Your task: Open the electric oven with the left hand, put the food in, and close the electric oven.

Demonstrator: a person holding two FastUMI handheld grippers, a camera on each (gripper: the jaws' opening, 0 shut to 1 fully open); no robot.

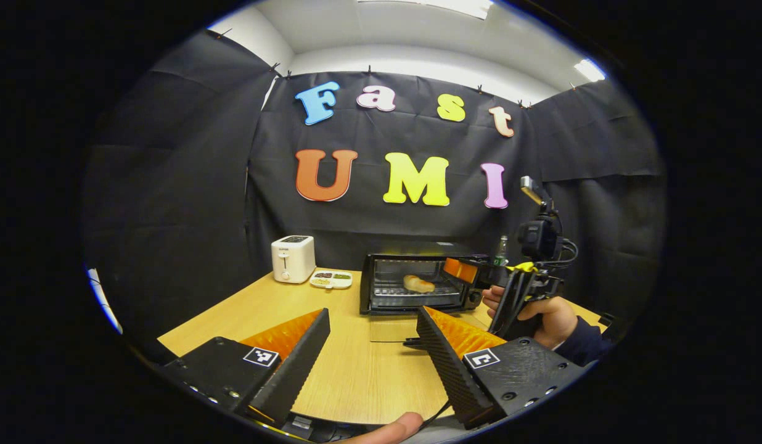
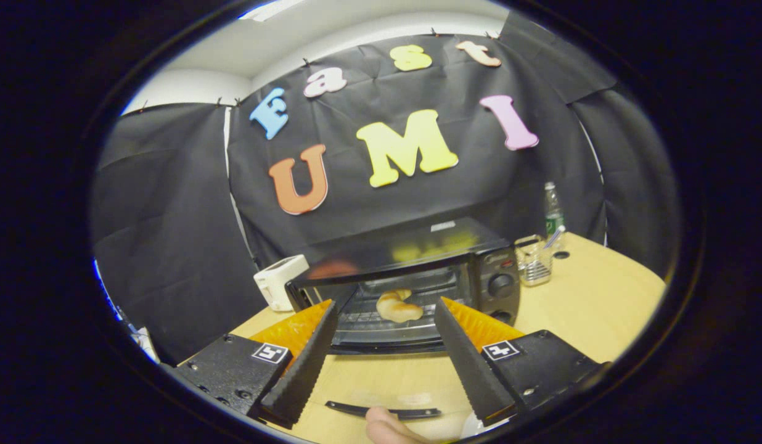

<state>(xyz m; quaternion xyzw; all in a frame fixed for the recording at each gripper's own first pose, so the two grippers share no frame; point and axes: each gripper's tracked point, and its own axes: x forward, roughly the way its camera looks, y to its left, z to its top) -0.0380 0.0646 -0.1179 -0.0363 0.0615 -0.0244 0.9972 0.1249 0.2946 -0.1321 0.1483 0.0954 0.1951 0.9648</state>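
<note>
Nearest the lens in the left gripper view, the left gripper (image 1: 372,345) is hovering low over the tabletop (image 1: 356,376), jaws spread wide, grasping nothing. Going left to right beyond it: a white toaster (image 1: 293,258), a small snack tray (image 1: 331,279), then the electric oven (image 1: 418,283) with its glass door (image 1: 393,330) hanging down flat toward the camera. The right gripper (image 1: 470,271) is sitting at the oven's right front, held by a hand (image 1: 550,317). In the right gripper view its jaws are released too, framing the oven mouth, and the food (image 2: 398,306), a pale pastry, is lying on the rack inside, apart from both fingers.

Progress, as I judge it: opening done, food in, closing left. The right gripper is needing to back clear of the door's swing. Open tabletop is lying in front of the door edge, giving the left gripper room to come under and lift. A glass jar (image 2: 532,259) and bottle (image 2: 552,206) are standing right of the oven, clear of that path.
</note>
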